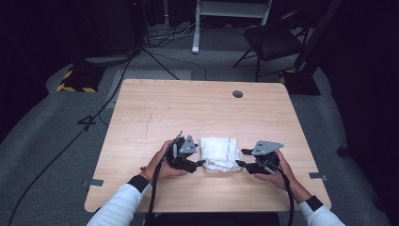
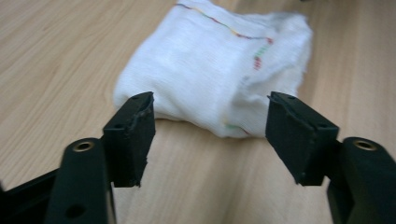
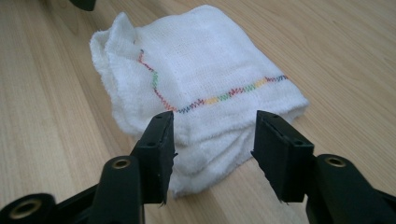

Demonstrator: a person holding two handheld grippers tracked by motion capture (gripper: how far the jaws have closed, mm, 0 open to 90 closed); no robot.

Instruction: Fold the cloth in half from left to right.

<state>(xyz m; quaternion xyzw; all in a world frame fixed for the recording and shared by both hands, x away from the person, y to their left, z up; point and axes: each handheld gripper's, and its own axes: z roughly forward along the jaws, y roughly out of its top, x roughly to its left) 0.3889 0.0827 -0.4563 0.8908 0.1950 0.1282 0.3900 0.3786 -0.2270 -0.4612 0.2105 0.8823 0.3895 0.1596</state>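
A folded white cloth (image 1: 219, 154) with a line of rainbow stitching lies on the wooden table (image 1: 188, 108), toward its near side. My left gripper (image 1: 200, 163) sits at the cloth's left edge and my right gripper (image 1: 242, 157) at its right edge, each held in a hand. In the left gripper view the cloth (image 2: 205, 70) lies just beyond the left gripper (image 2: 210, 126), whose jaws stand apart with bare wood between them. In the right gripper view the near corner of the cloth (image 3: 201, 70) reaches between the jaws of the right gripper (image 3: 212, 135), and the pads do not press on it.
A round grey grommet (image 1: 237, 94) is set into the table's far right part. Beyond the table stand a black folding chair (image 1: 273, 40) and a white frame leg (image 1: 195, 28), with cables (image 1: 155, 56) across the grey floor.
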